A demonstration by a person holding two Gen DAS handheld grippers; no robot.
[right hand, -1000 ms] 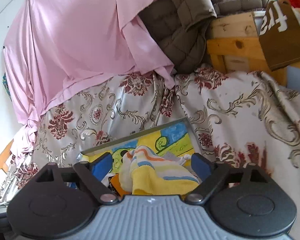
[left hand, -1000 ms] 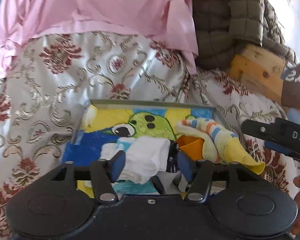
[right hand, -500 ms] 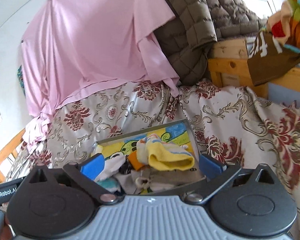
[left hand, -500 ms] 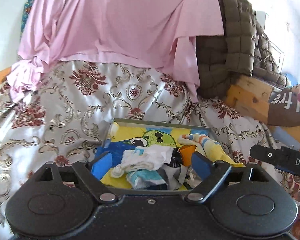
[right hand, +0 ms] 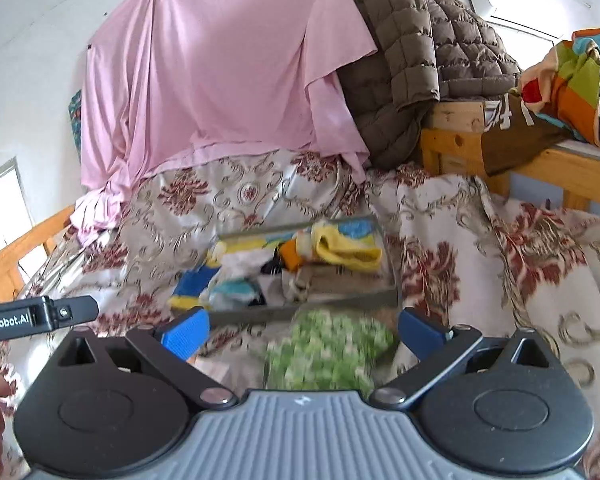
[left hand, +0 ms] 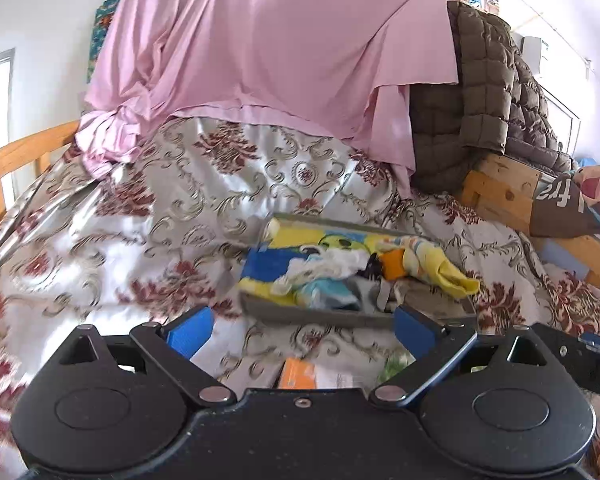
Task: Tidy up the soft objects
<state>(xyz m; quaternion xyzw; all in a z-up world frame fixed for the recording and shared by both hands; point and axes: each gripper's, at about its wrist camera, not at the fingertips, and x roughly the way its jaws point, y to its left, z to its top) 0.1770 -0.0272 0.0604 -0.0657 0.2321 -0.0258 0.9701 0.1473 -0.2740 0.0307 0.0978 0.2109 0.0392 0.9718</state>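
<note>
**Soft things piled in the tray, more waiting on the bed**

Yellow-striped cloth (left hand: 440,262) is lying draped over the far right corner of the grey tray (left hand: 312,314), its yellow end hanging past the right rim. Beside it, toward the left, a white cloth (left hand: 328,260) and a pale blue piece (left hand: 324,290) are sitting bunched in a loose heap with something small and orange (left hand: 394,262) between them and the striped one. The tray, lined with a bright cartoon print, is resting on the patterned bedspread (left hand: 172,216) near the middle of the bed.

Nearer than the tray, a green-and-white soft item (right hand: 328,350) is lying blurred on the bedspread, just this side of the near rim. An orange-edged object (left hand: 300,372) is also lying close by; what it is cannot be told.

The left gripper (left hand: 300,330) is standing spread wide, its jaws having just been opening, with nothing between them. The right gripper (right hand: 304,330) is likewise spread wide and empty, hovering above the green item.

Judging by this, several items are already in the tray, though untidily heaped, and at least the green one is left to gather. Far behind, a pink sheet (left hand: 268,48) and a brown quilted jacket (left hand: 480,92) are hanging.
</note>
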